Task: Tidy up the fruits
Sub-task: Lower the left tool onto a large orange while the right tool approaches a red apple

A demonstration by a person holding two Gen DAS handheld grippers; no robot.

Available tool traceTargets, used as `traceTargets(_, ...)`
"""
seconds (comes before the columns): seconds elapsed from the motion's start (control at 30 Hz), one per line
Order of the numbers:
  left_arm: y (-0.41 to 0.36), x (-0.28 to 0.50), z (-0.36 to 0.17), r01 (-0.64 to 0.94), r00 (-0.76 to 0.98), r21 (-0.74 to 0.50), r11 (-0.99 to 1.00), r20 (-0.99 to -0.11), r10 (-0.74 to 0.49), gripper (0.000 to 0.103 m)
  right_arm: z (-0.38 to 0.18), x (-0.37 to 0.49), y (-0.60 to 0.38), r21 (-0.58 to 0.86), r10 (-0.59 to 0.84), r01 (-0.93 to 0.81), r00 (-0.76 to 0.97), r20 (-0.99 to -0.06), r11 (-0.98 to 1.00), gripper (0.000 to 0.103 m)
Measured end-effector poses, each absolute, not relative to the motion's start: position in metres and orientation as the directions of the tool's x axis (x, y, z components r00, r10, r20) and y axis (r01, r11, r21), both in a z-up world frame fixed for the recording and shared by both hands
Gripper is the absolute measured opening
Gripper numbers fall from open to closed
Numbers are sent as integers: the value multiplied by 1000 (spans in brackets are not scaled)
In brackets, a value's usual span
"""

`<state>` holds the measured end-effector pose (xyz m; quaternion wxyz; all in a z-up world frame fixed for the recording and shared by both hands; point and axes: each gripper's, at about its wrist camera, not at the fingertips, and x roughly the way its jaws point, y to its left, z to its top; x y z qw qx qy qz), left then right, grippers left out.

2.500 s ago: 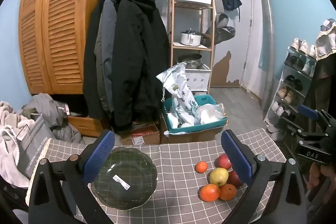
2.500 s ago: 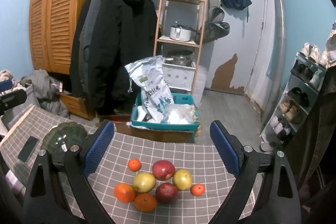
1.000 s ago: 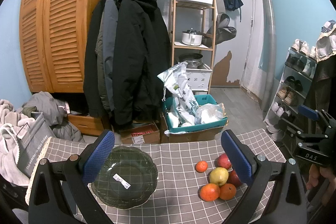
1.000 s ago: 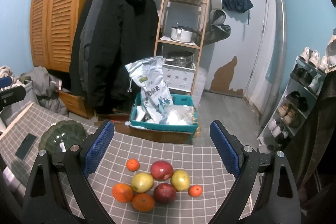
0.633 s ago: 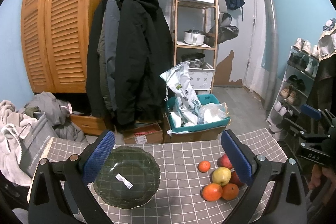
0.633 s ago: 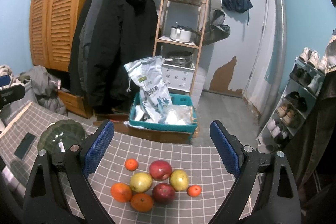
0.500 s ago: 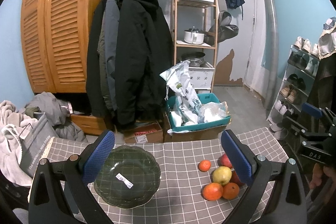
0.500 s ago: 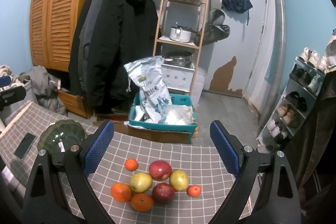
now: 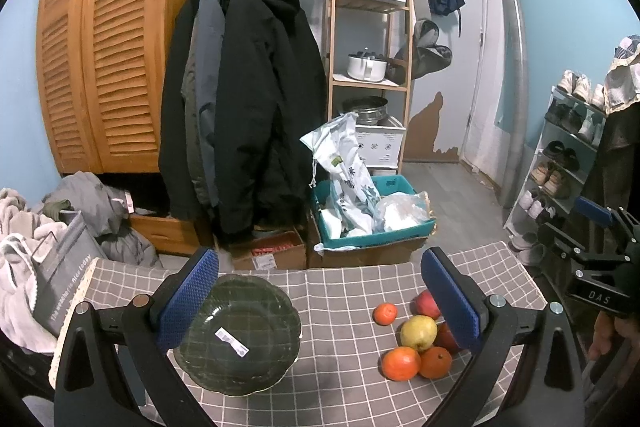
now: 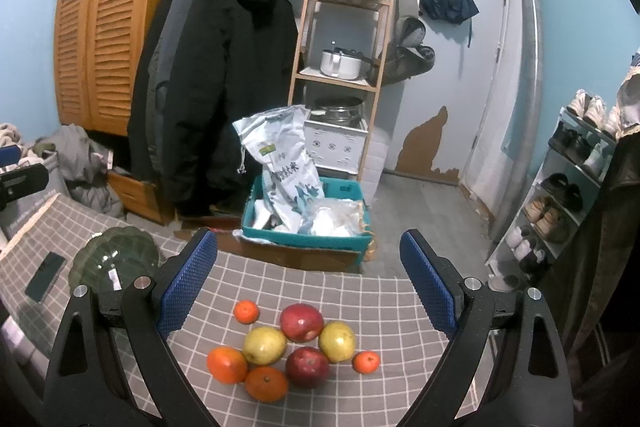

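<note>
Fruit cluster, i.e. red apples (image 10: pixel 301 321), yellow pears (image 10: pixel 264 345) and oranges (image 10: pixel 226 363), sits bunched on the grey checked tablecloth (image 10: pixel 372 297), directly below and fwd of our right gripper (image 10: pixel 308 283); jaws wide, empty. Dark green glass bowl (image 9: pixel 239 333) lies well apart to the left, under our left gripper (image 9: pixel 318 297), also wide, empty. Right is nearer, so likely picks first.

Both views were evenly lit by cool indoor light, fairly bright, with soft shadows under the fruit (image 10: pixel 288 347). Focus was sharp at centre. Fisheye distortion bent the door (image 9: pixel 452 47) and wardrobe (image 9: pixel 100 67); black vignette filled all 4 corners.
</note>
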<state>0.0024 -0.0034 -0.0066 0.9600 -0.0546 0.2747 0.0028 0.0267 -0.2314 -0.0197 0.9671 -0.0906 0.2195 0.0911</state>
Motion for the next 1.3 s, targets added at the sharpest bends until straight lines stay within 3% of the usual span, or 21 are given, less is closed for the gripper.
traceTargets(0.37, -7, 17, -19, -14, 842, -91, 996, -538, -37, 102, -33, 34, -242, -122, 129, -211, 870, -476, 970, 91)
traceTargets(1.3, -67, 81, -154, 104, 567, -41, 994, -819, -93, 102, -159, 73, -276, -74, 23, -136, 604, -797, 988, 91)
